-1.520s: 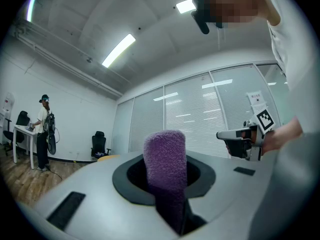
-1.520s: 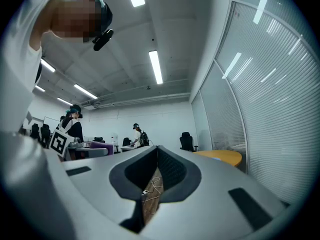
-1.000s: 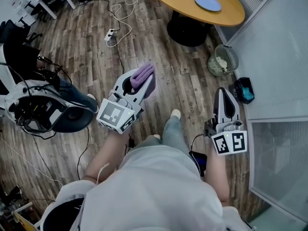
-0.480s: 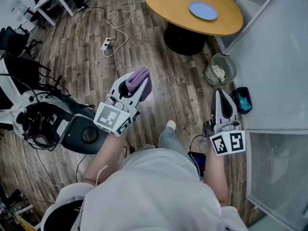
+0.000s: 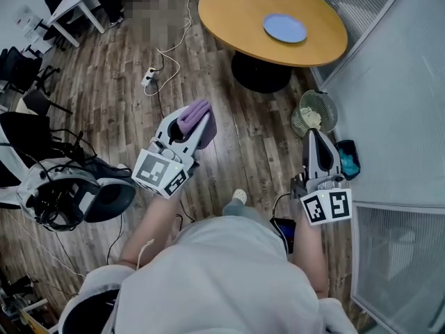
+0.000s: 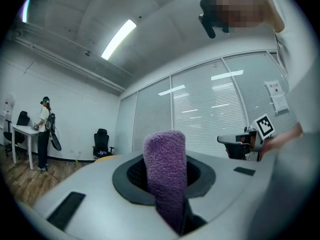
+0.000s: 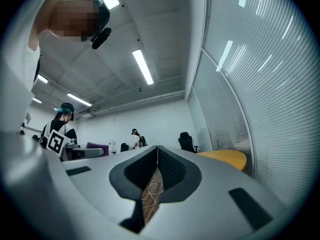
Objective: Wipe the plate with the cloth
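Standing short of the bench, cloth gripped, wiping not yet begun.

Round wooden bench [image 5: 236, 19] lies well ahead across the floor. Right hand-held gripper [image 5: 314, 135] is clenched with nothing between its jaws, judged kept free to steady the dish. Left hand-held gripper [image 5: 200, 119] is clamped on the wiping material. Blue plate [image 5: 284, 28] sits alone on the bench, toward its right side, well apart from both grippers. Folded purple cloth [image 5: 192, 114] stands proud of the left jaws, judged so as to present a free pad for wiping.

Left gripper [image 5: 200, 120] clamps cloth [image 5: 192, 115]; right gripper [image 5: 315, 135] jaws closed.
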Tool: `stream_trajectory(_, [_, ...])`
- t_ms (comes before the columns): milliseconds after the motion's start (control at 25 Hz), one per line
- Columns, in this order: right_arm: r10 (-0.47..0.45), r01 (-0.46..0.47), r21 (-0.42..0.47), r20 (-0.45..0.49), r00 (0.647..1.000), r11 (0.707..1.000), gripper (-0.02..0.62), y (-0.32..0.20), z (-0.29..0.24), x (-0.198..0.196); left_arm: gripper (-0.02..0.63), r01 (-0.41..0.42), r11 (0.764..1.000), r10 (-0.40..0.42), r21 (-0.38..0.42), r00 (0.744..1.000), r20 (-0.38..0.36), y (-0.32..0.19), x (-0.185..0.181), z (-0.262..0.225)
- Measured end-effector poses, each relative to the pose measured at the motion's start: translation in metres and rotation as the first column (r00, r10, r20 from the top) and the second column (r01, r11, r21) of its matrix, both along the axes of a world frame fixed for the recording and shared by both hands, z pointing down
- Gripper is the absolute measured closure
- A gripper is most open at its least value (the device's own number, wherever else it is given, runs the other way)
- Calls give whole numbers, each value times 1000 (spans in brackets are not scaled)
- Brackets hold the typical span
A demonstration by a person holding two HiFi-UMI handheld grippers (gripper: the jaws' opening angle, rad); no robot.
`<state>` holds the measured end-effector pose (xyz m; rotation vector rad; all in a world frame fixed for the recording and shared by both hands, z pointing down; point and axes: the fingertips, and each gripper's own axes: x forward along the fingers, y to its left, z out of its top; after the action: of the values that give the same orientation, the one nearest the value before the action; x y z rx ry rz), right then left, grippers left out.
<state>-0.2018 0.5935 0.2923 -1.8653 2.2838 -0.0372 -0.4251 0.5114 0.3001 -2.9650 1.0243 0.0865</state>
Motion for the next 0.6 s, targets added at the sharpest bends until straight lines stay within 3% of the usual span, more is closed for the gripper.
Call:
stream_trajectory(400, [-36, 36, -7, -9, 999, 999, 574, -60, 5, 50, 522, 25, 1000, -25, -11, 999, -36, -45, 47, -2])
stream_trajectory(600, [-51, 51, -20, -16, 999, 999, 574, -76, 4, 54, 522, 36, 999, -37, -20, 999, -30, -59, 51, -2])
